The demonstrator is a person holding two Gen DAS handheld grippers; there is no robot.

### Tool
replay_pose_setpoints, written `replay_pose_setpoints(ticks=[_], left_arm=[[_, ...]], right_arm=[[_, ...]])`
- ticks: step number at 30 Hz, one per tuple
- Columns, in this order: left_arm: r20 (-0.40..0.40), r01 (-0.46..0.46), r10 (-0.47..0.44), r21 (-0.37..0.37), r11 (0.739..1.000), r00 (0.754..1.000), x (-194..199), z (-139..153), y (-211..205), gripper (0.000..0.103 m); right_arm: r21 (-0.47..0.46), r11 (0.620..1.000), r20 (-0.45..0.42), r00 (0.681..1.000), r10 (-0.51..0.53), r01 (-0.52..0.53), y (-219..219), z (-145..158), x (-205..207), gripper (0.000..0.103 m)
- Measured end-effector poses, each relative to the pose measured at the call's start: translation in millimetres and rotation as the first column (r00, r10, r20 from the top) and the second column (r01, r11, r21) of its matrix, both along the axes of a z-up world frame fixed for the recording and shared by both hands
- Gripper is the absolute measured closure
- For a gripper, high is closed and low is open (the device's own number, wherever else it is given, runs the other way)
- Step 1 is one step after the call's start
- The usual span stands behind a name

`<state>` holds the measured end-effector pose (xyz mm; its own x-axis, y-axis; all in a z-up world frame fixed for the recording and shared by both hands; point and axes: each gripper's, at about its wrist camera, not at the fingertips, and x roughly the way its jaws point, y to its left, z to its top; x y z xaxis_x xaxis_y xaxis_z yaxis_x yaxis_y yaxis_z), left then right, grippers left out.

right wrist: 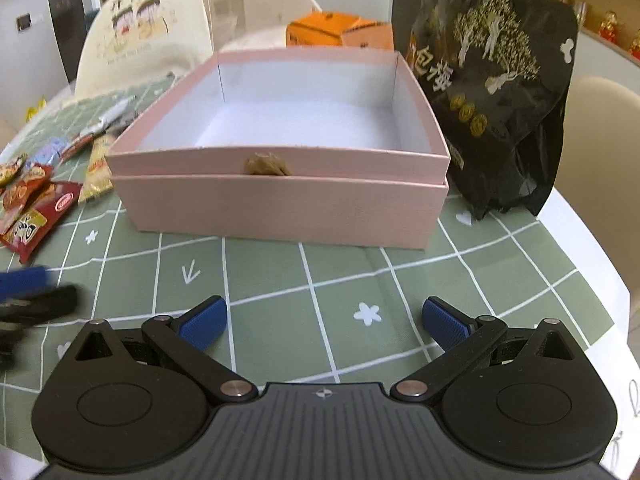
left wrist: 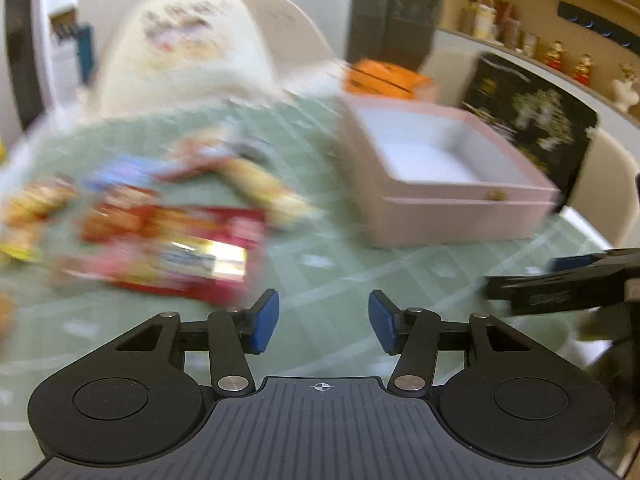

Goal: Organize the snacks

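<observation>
An open pink box (right wrist: 280, 204) with a bare white inside stands on the green checked tablecloth (right wrist: 360, 280); it also shows in the left wrist view (left wrist: 448, 208). Several snack packets lie left of it: a red packet (left wrist: 168, 252), a yellow one (left wrist: 264, 188), and more in the right wrist view (right wrist: 36, 208). My left gripper (left wrist: 323, 322) is open and empty above the cloth, right of the red packet; that view is blurred. My right gripper (right wrist: 324, 320) is open and empty in front of the box. The left gripper shows at the right wrist view's left edge (right wrist: 32, 300).
A large black snack bag (right wrist: 496, 92) leans at the box's right. An orange box (right wrist: 340, 32) stands behind it. A chair with a cream printed cushion (right wrist: 148, 28) is at the table's far side. The table's white edge (right wrist: 592, 248) runs on the right.
</observation>
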<state>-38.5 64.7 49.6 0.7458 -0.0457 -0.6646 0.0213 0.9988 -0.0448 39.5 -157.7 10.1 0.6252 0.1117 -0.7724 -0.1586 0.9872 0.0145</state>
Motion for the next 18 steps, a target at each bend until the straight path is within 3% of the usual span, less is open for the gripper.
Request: replay_pose_setpoints(ticks=[2, 4, 7, 8, 10, 12, 14, 18], left_arm=[[0.012, -0.080, 0.080, 0.054, 0.995, 0.997, -10.3, 9.1, 46.6, 0.046], [0.007, -0.204, 0.204, 0.063, 0.977, 0.979, -20.3, 14.4, 103.6, 0.048], [-0.010, -0.392, 0.393, 0.049, 0.919, 0.920, -33.1, 18.7, 190.0, 0.049], [-0.023, -0.410, 0.412, 0.044, 0.911, 0.911, -34.0, 17.5, 207.1, 0.049], [-0.072, -0.388, 0.389, 0.029, 0.921, 0.918, -29.6, 10.9, 231.9, 0.049], [-0.123, -0.306, 0.305, 0.016, 0.952, 0.944, -18.7, 0.1, 241.8, 0.047], [-0.151, -0.241, 0.240, 0.012, 0.971, 0.959, -9.5, -8.1, 240.5, 0.039], [-0.161, -0.076, 0.068, -0.045, 0.996, 0.985, -14.6, -13.6, 220.3, 0.040]], right_arm=[[-0.006, 1.000, -0.022, 1.000, -0.014, 0.014, 1.9, 0.7, -0.5, 0.000], [-0.011, 1.000, -0.054, 0.998, -0.014, 0.013, 4.8, 2.3, -1.0, 0.000], [-0.012, 1.000, -0.088, 0.996, -0.018, 0.017, 18.0, 10.9, -3.3, 0.011], [-0.012, 1.000, -0.084, 0.996, -0.003, 0.002, 30.4, 16.8, -6.7, 0.011], [0.011, 0.999, -0.056, 0.998, 0.041, -0.040, 55.0, 32.3, -14.9, 0.011], [0.054, 0.994, -0.022, 0.995, 0.093, -0.091, 89.9, 50.7, -20.9, 0.012], [0.120, 0.981, -0.015, 0.987, 0.157, -0.155, 129.4, 68.1, -17.6, 0.012], [0.201, 0.934, -0.049, 0.949, 0.312, -0.297, 237.7, 96.9, 14.8, 0.011]])
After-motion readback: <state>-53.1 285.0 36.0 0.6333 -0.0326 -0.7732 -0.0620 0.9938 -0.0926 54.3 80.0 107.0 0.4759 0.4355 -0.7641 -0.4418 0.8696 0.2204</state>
